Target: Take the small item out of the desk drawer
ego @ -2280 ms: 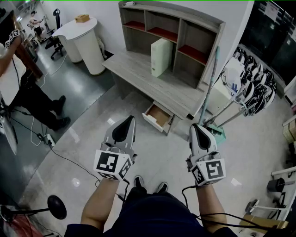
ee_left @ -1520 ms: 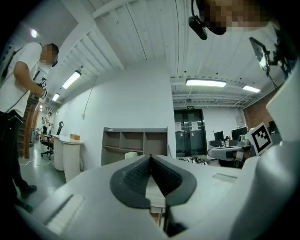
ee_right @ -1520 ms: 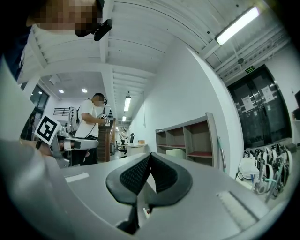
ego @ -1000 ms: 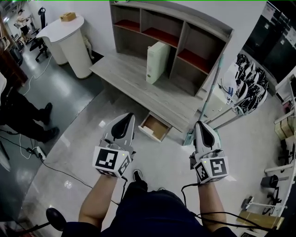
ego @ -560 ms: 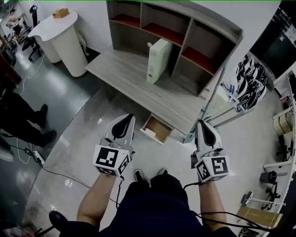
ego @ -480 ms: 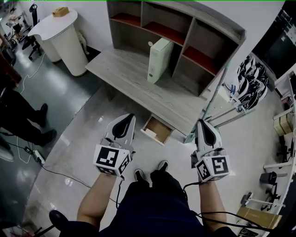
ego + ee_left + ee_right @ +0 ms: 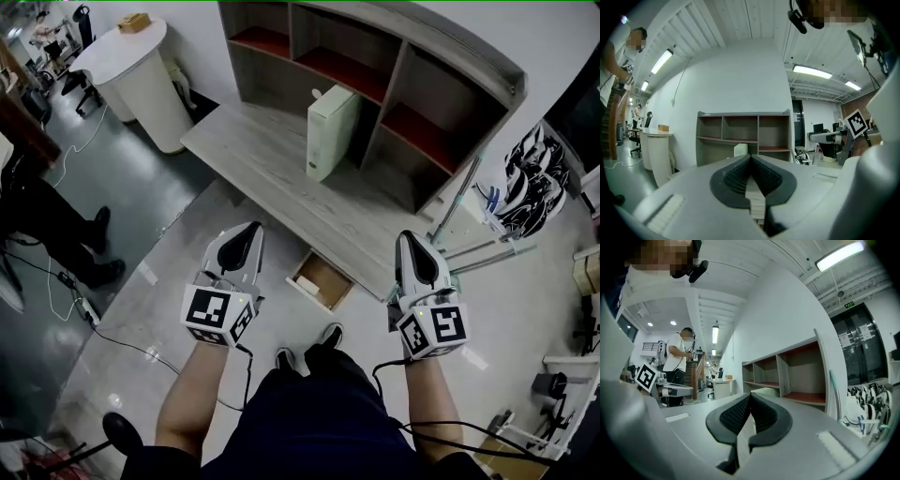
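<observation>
In the head view the grey desk (image 7: 281, 159) carries a shelf unit, and its small drawer (image 7: 321, 279) stands pulled open under the front edge. The drawer's brown inside shows, but I cannot make out a small item in it. My left gripper (image 7: 252, 228) hangs to the left of the drawer, above the floor, with its jaws shut and empty. My right gripper (image 7: 410, 238) is held to the drawer's right, near the desk's corner, also shut and empty. Each gripper view shows the dark pads pressed together, left gripper (image 7: 751, 157) and right gripper (image 7: 750, 396), both pointing level at the shelf unit.
A pale upright binder (image 7: 331, 131) stands on the desk. A teal-handled broom (image 7: 457, 202) leans at the desk's right end. A white round counter (image 7: 141, 66) stands at the back left. A person's legs (image 7: 66, 230) and floor cables (image 7: 122, 342) are at left.
I have come closer to the desk; the open drawer now lies nearer, between the two grippers. Both grippers stay shut and level.
</observation>
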{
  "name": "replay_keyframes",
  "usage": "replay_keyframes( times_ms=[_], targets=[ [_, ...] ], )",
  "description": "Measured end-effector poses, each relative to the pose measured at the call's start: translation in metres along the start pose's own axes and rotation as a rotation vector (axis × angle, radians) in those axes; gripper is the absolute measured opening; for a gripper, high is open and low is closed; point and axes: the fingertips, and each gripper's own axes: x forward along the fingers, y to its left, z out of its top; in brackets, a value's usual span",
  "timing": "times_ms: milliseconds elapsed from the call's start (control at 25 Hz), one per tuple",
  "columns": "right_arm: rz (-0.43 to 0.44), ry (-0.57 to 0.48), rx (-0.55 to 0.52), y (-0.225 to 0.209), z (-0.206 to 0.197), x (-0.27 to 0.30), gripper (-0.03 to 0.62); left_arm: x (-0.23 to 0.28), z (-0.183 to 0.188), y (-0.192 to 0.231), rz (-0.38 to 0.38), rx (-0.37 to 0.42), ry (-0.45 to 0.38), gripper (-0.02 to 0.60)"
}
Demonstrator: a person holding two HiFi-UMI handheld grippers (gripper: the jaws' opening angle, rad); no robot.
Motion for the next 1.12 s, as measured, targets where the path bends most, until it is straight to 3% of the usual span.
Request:
replay_keyframes(
  times_ms=[160, 400, 720, 1120],
  targets=[
    [0.025, 0.011, 0.029, -0.027, -0.008, 0.018, 0.006, 0.027, -0.014, -0.003, 0.012, 0.032, 0.042, 0.005],
    [0.06, 0.035, 0.067, -0.049, -0.024, 0.033, 0.006, 0.054, -0.061, -0.021, -0.028, 0.096, 0.189, 0.005],
    [0.033, 0.086, 0.097, -0.072, -0.052, 0.038, 0.006, 0.09, -0.148, -0.047, -0.18, 0.236, 0.416, 0.006],
    [-0.067, 0.143, 0.135, -0.086, -0.084, 0.044, 0.006, 0.107, -0.238, -0.06, -0.388, 0.317, 0.611, 0.008]
  ],
)
